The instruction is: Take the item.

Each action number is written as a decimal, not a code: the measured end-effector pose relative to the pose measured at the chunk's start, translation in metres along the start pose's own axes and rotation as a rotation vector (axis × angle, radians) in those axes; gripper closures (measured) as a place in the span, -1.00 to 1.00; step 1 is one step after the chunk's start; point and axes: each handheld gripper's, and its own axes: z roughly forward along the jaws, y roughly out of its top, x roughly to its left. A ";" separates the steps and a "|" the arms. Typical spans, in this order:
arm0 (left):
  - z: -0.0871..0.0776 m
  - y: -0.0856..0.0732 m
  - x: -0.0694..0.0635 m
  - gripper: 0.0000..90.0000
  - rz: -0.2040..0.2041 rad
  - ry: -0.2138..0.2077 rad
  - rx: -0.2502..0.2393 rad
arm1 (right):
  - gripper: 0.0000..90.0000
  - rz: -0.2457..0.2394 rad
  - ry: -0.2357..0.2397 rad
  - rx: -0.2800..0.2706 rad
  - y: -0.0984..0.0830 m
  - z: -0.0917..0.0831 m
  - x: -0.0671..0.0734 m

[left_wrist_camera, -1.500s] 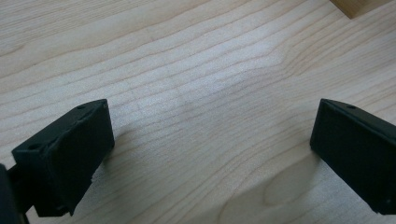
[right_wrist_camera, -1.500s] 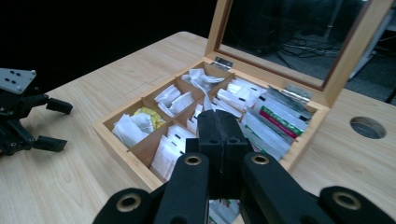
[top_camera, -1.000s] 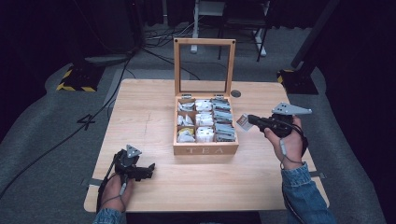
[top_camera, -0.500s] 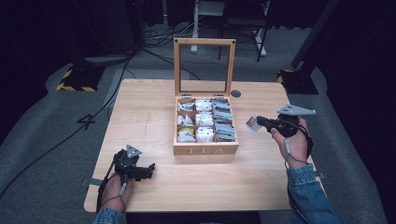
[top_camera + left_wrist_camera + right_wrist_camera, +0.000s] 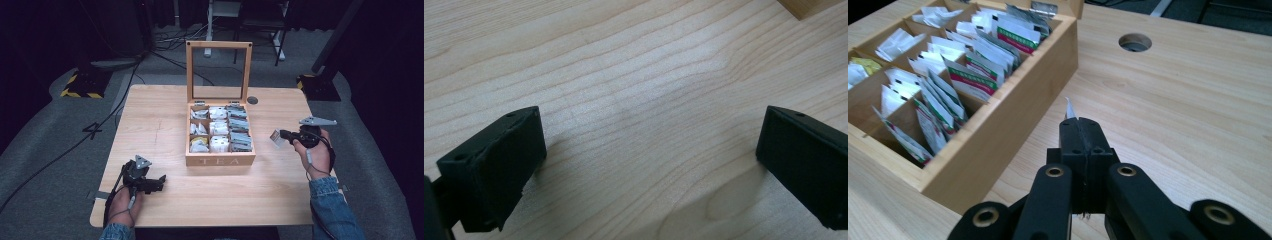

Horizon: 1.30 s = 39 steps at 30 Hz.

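Note:
A wooden tea box (image 5: 220, 161) stands open at the table's middle, its glass lid (image 5: 218, 70) upright, its compartments packed with tea sachets (image 5: 240, 137). To the right of the box, my right gripper (image 5: 281, 134) is shut on a single white tea sachet (image 5: 275, 138), held above the table. In the right gripper view the jaws (image 5: 1081, 125) pinch that sachet (image 5: 1069, 107) edge-on, beside the box's wall (image 5: 1013, 125). My left gripper (image 5: 159, 181) rests near the front left of the table, open, with bare wood between its jaws (image 5: 649, 160).
A round cable hole (image 5: 252, 100) sits in the table behind the box's right corner. Bare wood (image 5: 280, 190) spreads right of and in front of the box. Cables and stands lie on the dark floor beyond the table.
My right gripper, still holding the sachet, has moved to the right and lower, away from the box. The left gripper has stayed put.

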 end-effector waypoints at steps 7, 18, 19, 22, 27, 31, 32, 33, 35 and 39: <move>0.000 0.000 0.000 -1.00 0.000 0.000 0.000 | 1.00 0.021 -0.008 0.036 -0.010 0.010 -0.009; 0.000 0.000 0.000 -1.00 0.000 0.000 0.000 | 1.00 0.046 0.000 0.118 -0.023 0.024 -0.016; 0.000 0.000 0.000 -1.00 0.000 0.000 0.000 | 1.00 0.045 -0.004 0.127 -0.024 0.025 -0.017; 0.000 0.000 0.000 -1.00 0.000 0.000 0.000 | 1.00 0.046 -0.011 0.141 -0.026 0.027 -0.019; 0.000 0.000 0.000 -1.00 0.000 0.000 0.000 | 1.00 0.061 -0.021 0.152 -0.029 0.028 -0.022; 0.000 0.000 0.000 -1.00 0.000 0.000 0.000 | 1.00 0.061 -0.029 0.155 -0.030 0.028 -0.024; 0.000 0.000 0.000 -1.00 0.000 0.000 0.000 | 0.99 0.063 -0.031 0.157 -0.030 0.029 -0.025; 0.000 0.000 0.000 -1.00 0.000 0.000 0.000 | 0.97 0.068 -0.031 0.165 -0.031 0.029 -0.026; 0.000 0.000 0.000 -1.00 0.000 0.000 0.000 | 0.87 0.070 -0.043 0.169 -0.034 0.031 -0.029; 0.000 0.000 0.000 -1.00 0.000 0.000 0.000 | 0.53 0.080 -0.063 0.167 -0.040 0.035 -0.036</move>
